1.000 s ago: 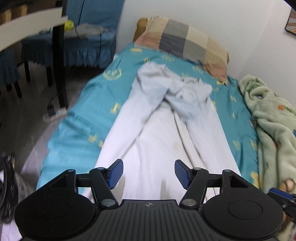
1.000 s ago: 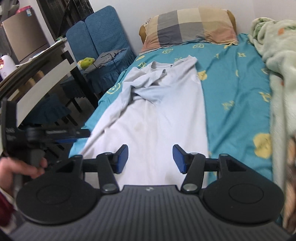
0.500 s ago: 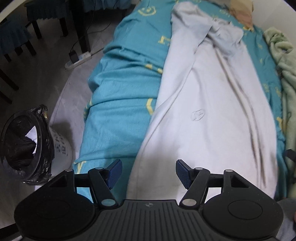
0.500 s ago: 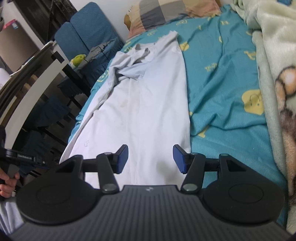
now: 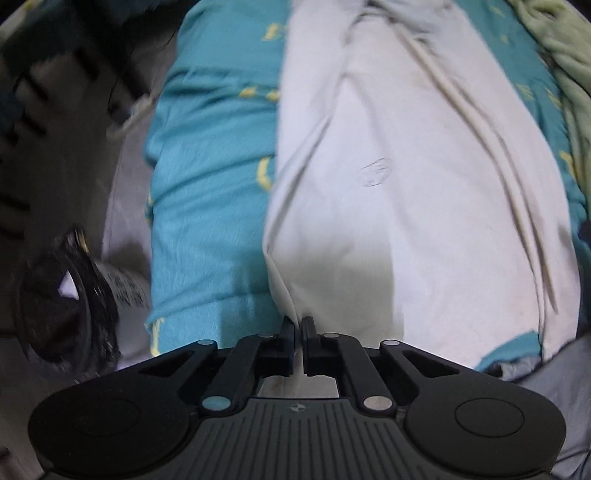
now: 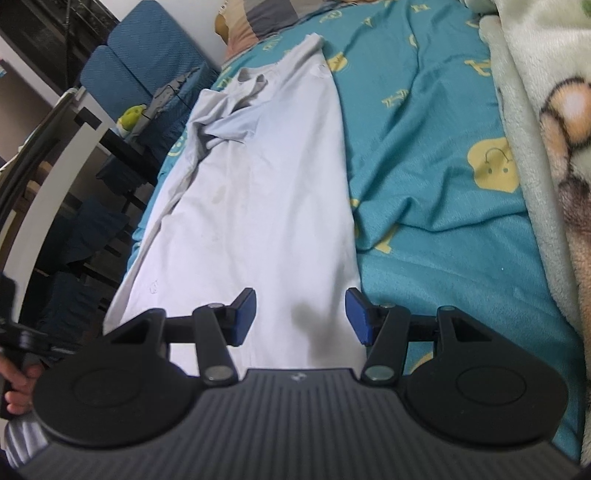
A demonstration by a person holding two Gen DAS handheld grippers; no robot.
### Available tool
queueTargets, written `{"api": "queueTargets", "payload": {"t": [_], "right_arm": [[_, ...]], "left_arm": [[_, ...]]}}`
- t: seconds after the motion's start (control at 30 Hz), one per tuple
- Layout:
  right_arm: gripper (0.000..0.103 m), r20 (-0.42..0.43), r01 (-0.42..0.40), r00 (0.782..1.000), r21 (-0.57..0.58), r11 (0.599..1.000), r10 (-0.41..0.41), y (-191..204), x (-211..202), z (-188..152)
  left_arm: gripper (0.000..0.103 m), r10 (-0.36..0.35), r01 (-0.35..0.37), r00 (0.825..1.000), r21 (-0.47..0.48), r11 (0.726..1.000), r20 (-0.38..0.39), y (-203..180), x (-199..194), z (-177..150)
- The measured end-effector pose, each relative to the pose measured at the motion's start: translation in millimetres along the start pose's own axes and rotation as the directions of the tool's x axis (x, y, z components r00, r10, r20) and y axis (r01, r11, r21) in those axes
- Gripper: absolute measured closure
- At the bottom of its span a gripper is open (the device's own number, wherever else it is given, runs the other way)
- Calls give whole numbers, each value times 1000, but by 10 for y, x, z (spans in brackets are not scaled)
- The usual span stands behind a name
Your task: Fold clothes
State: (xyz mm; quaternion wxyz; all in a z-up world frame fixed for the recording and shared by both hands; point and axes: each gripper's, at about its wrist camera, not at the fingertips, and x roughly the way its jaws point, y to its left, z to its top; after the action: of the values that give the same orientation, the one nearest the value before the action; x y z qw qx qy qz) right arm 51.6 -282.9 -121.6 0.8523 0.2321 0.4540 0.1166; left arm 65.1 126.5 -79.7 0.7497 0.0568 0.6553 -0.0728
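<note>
One white shirt (image 5: pixel 406 184) on the bed (image 5: pixel 207 206): left gripper (image 5: pixel 298 326) pinched on its hem; right gripper (image 6: pixel 300 317) wide open, empty (pillow (image 6: pixel 258 18) only in right view).

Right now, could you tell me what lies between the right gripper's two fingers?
In the right wrist view, the open right gripper has only the near hem of the white shirt showing between its fingers; nothing else is in that gap.

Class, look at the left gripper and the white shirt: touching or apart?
Touching. The left wrist view shows the left gripper closed on the near hem corner of the white shirt.
</note>
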Motion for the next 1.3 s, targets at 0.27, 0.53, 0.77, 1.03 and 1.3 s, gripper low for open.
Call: {"api": "queueTargets", "payload": {"t": [0.27,0.53,0.77,1.03,1.3], "right_arm": [[47,-8,17,1000,36,999,-17,-86,2,-9],[47,-37,19,999,56,998,-17,-135,68,-34],[46,-52,17,999,64,998,-14,-153,101,-38],[47,-75,29,997,60,998,-24,-144,129,-51],[47,-144,47,989,48,998,-40,-117,126,-125]], "left_arm": [[99,40,-73,992,282,957,119,-1065,-627,-33],[99,-55,40,998,287,957,44,-1605,46,-158],[66,-102,94,987,69,993,127,-1110,167,-237],[36,-27,55,973,-117,992,231,-700,193,-183],[33,-31,67,972,-150,986,234,-656,382,-99]]}}
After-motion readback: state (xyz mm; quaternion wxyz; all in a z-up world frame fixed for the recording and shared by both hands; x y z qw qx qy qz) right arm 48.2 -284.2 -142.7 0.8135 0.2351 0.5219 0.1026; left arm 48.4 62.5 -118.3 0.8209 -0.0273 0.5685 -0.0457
